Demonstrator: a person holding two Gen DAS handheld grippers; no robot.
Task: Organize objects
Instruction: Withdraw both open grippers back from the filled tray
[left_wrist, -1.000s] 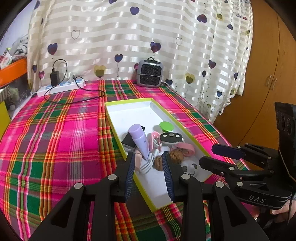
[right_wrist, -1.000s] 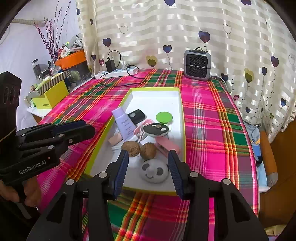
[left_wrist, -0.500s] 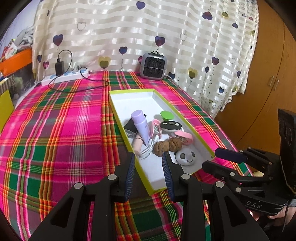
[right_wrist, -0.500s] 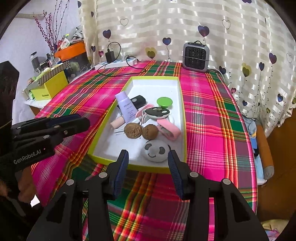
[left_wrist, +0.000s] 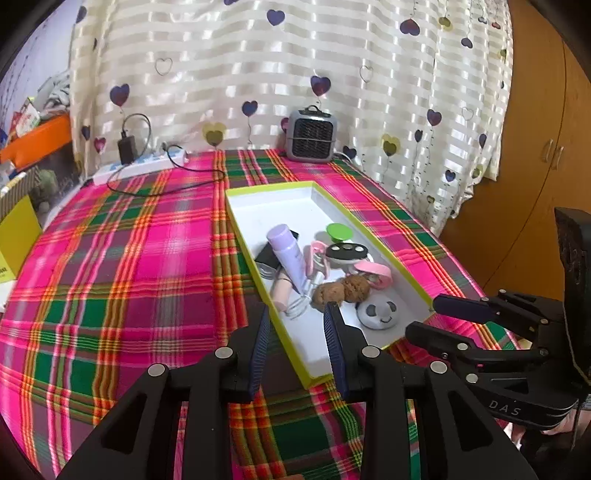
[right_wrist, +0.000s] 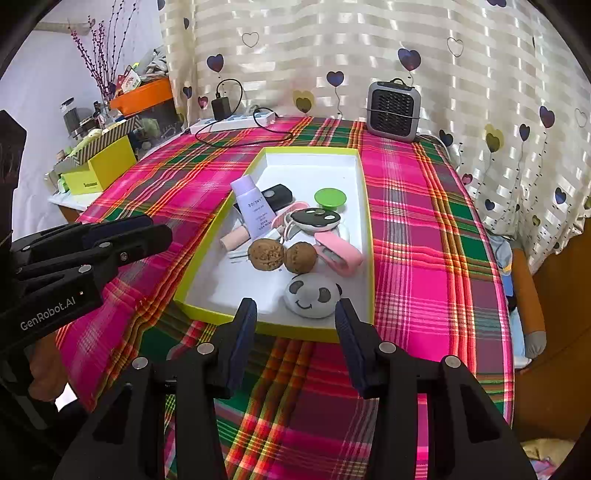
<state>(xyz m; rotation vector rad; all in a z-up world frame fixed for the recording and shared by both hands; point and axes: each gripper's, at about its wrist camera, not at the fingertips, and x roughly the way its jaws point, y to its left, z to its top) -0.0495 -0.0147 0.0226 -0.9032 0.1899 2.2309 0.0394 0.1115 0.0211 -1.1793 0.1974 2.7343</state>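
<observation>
A white tray with a yellow-green rim (left_wrist: 236, 218) (right_wrist: 306, 149) lies on the plaid table. In it are a lilac tube (left_wrist: 286, 251) (right_wrist: 253, 206), a green lid (left_wrist: 339, 232) (right_wrist: 330, 196), a black-and-white oval gadget (right_wrist: 314, 218), a pink strap (right_wrist: 338, 253), two brown walnuts (right_wrist: 266, 254) and a grey panda stone (left_wrist: 379, 313) (right_wrist: 313, 293). My left gripper (left_wrist: 297, 314) is open and empty above the tray's near left edge. My right gripper (right_wrist: 294, 306) is open and empty, just short of the tray's near edge.
A small grey heater (left_wrist: 312, 136) (right_wrist: 393, 110) stands at the table's back by the curtain. A white power strip with a black charger and cable (left_wrist: 140, 164) (right_wrist: 232, 120) lies at the back left. Yellow boxes (right_wrist: 99, 168) sit left. A wooden cupboard (left_wrist: 535, 166) stands right.
Both grippers have drawn back from the tray toward the table's near edge. Both stay open and empty. The things in the tray have not moved.
</observation>
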